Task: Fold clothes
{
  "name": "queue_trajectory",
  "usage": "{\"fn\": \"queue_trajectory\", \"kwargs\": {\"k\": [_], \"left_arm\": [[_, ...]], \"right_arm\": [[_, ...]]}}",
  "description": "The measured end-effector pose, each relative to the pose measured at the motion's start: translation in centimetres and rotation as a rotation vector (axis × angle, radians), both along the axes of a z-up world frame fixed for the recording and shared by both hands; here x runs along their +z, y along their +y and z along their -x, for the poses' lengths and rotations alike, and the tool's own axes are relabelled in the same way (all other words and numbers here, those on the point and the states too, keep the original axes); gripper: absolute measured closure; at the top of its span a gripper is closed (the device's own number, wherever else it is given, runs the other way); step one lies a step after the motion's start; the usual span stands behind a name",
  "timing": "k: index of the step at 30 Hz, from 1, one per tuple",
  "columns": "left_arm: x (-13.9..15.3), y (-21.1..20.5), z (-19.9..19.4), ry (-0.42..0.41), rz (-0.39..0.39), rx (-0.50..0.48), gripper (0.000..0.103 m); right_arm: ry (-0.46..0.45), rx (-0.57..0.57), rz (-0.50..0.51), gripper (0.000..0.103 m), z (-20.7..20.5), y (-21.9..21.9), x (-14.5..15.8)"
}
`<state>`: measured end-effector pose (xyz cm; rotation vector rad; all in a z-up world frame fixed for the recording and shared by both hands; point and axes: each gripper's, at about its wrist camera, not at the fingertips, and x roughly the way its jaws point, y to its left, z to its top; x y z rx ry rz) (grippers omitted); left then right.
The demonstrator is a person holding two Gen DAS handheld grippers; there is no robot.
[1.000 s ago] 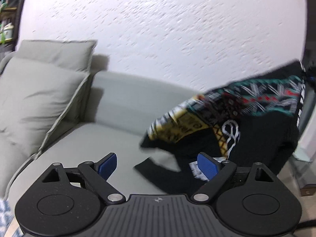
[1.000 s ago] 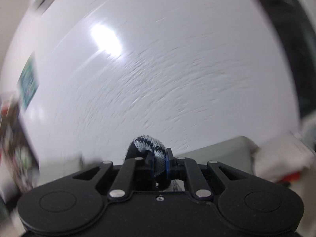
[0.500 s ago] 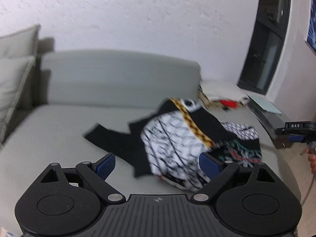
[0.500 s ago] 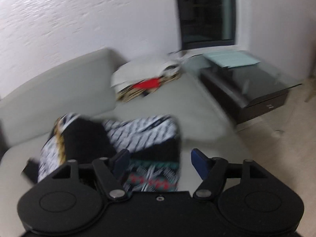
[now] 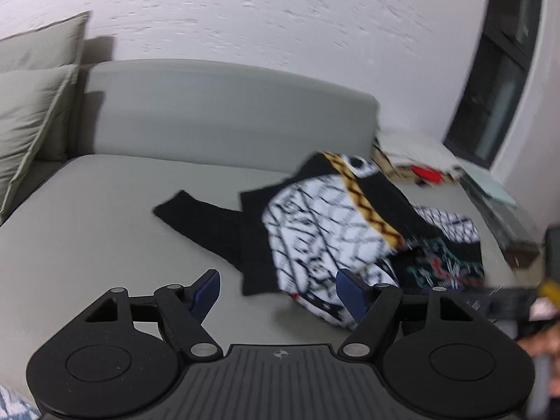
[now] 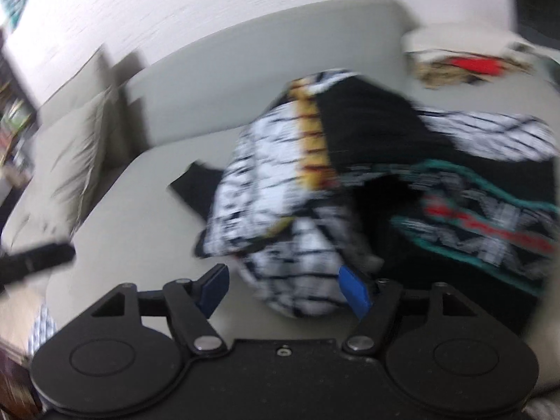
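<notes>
So, progress report: basically at square one. The patterned sweater [image 5: 336,224] is lying in a crumpled heap on the grey sofa [image 5: 105,231], toward its right end, with one black sleeve [image 5: 199,220] flopped out to the left across the seat. It looks partly inside out, white-and-black lattice showing next to a yellow band and a strip of green and red pattern. No fold is made yet as far as I can see, so I'd say spreading it flat comes first, then sleeves in, then halving it. All of that is left.

My left gripper [image 5: 276,288] hangs over the bare seat just in front of the heap. Its jaws have just been closing a little but stand well apart, with nothing between them. My right gripper [image 6: 283,288] is low over the near edge of the sweater [image 6: 290,280], jaws also wide; they have eased in slightly. Cloth sits in the gap, but it's blurry and I don't see the pads pressing on it.

Room: rough white wall [image 5: 280,28], two grey cushions [image 5: 31,105] at the sofa's left end, a pile of other clothes [image 5: 416,164] with something red in it at the far right corner, a dark window [image 5: 497,77] and a glass-topped side table [image 5: 497,192] beyond.
</notes>
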<state>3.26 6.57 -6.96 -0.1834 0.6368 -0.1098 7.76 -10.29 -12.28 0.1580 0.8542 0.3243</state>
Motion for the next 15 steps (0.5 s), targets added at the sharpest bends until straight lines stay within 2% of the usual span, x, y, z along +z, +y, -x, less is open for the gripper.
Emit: {"fn": "queue_trajectory", "kwargs": {"k": [2, 7, 12, 13, 15], "left_arm": [[0.0, 1.3, -0.1, -0.009, 0.028, 0.029, 0.022], [-0.9, 3.8, -1.3, 0.014, 0.075, 0.069, 0.022], [-1.7, 5.4, -2.4, 0.024, 0.088, 0.090, 0.022], [-1.8, 5.7, -2.5, 0.027, 0.095, 0.094, 0.022], [-2.0, 6.4, -2.6, 0.028, 0.106, 0.104, 0.022]], "right_arm": [[-0.011, 0.075, 0.080, 0.034, -1.1, 2.6, -1.3], [-0.052, 0.203, 0.307, 0.032, -2.5, 7.5, -4.7], [-0.092, 0.208, 0.439, 0.028, -4.8, 9.6, -6.9], [-0.101, 0.190, 0.466, 0.029, -5.3, 9.9, -7.1], [-0.111, 0.151, 0.494, 0.042, -6.5, 10.2, -7.5]]}}
